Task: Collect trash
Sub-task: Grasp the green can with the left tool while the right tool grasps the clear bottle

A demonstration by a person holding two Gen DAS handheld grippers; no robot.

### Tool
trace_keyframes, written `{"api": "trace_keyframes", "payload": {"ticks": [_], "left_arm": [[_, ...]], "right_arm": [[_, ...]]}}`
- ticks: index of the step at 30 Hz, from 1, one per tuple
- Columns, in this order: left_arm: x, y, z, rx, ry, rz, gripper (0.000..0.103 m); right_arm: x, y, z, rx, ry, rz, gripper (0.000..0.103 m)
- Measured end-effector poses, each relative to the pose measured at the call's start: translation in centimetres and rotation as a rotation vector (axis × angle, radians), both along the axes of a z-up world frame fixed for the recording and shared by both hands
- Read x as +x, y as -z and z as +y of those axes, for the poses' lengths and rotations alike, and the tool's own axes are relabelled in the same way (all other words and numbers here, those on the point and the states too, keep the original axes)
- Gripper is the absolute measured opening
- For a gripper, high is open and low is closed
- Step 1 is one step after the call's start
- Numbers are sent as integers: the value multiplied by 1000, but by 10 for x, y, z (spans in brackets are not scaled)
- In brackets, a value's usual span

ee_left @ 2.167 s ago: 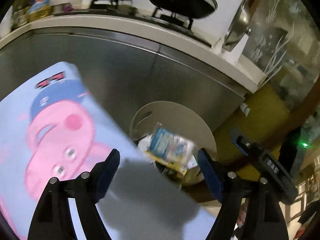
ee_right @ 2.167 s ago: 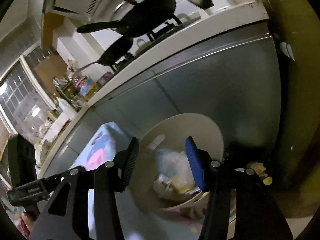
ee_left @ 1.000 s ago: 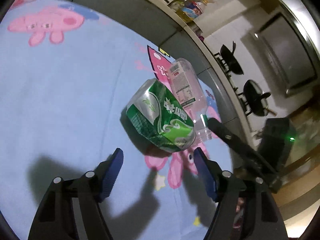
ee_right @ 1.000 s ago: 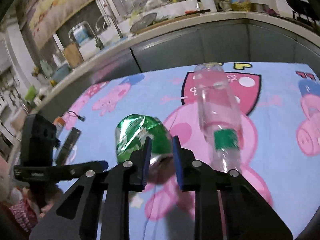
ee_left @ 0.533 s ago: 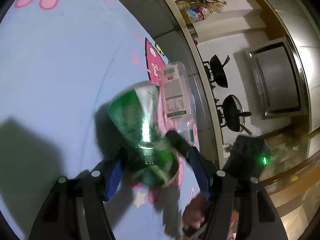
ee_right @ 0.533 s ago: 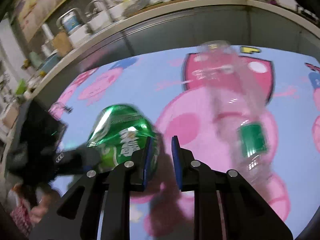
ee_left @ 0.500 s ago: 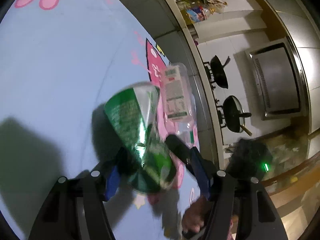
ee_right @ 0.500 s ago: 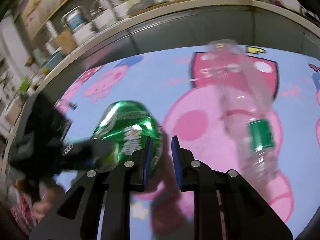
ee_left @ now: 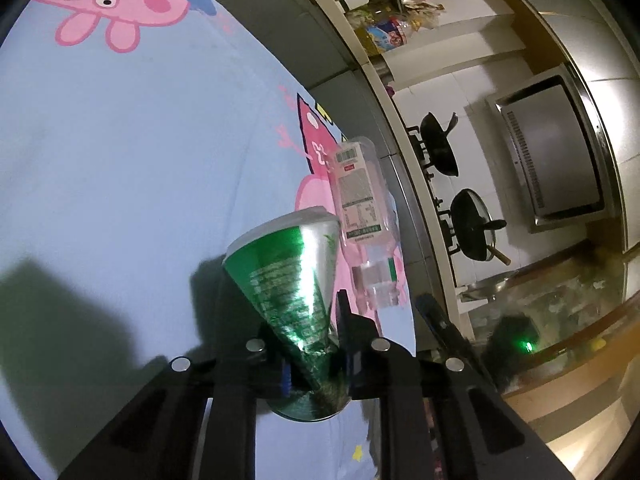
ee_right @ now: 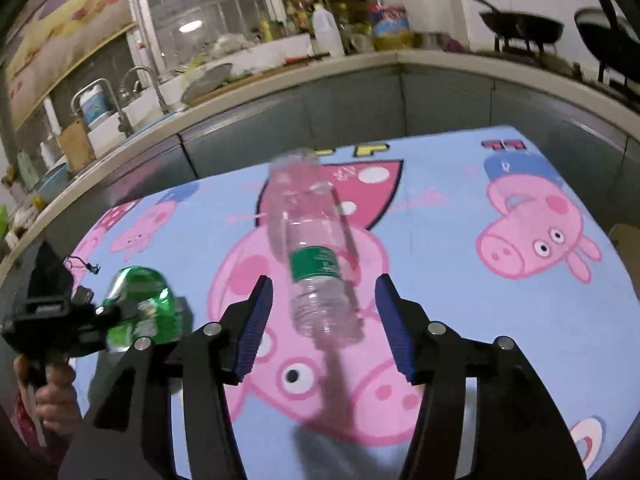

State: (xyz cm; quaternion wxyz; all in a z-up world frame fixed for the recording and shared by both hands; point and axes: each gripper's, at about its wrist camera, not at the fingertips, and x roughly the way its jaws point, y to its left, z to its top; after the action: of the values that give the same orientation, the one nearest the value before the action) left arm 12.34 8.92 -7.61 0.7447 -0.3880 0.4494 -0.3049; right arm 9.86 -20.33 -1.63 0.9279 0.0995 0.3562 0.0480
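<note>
Green can (ee_left: 296, 288) pinched in left gripper (ee_left: 312, 356); clear bottle (ee_right: 316, 256) between right gripper's (ee_right: 324, 320) spread fingers.

Cartoon-pig tablecloth (ee_right: 460, 208), 2 pans (ee_left: 440, 148) on stove, sink faucet (ee_right: 100, 96).

The left gripper (ee_left: 310, 360) is closed, with the crushed green can (ee_left: 296, 296) pinched between its narrowly spaced fingers. In the right wrist view, the left gripper (ee_right: 116, 314) is seen at the lower left, gripped from below by the person's left hand (ee_right: 50, 390). The right gripper (ee_right: 324, 328) is held with its jaws spread wide, and its blue pads (ee_right: 256, 324) touch nothing.
</note>
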Motion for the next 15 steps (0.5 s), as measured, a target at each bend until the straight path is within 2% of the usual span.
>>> {"api": "trace_keyframes", "payload": {"ticks": [5,9,10,11,12,15], "left_arm": [[-5,-8,-9,17,29,-20,14],[-7,-15,-23,53,62,-38,14],[-8,-16,-26,63,68,-41,14],[-8,-17,-29,72,74,-43,14],[-9,-16,-31,75,79,-43,14],[-11,-17,-38,81,98,-45,14]], "right_arm": [[35,15,8,-32,-55,75,63],[67,29,18,-60,-87,169,64],[72,32,17,-49,-93,189,62],[73,35,16,-26,-101,200,45],[74,37,14,2,-107,212,41],[60,39,0,82,-89,199,40]]}}
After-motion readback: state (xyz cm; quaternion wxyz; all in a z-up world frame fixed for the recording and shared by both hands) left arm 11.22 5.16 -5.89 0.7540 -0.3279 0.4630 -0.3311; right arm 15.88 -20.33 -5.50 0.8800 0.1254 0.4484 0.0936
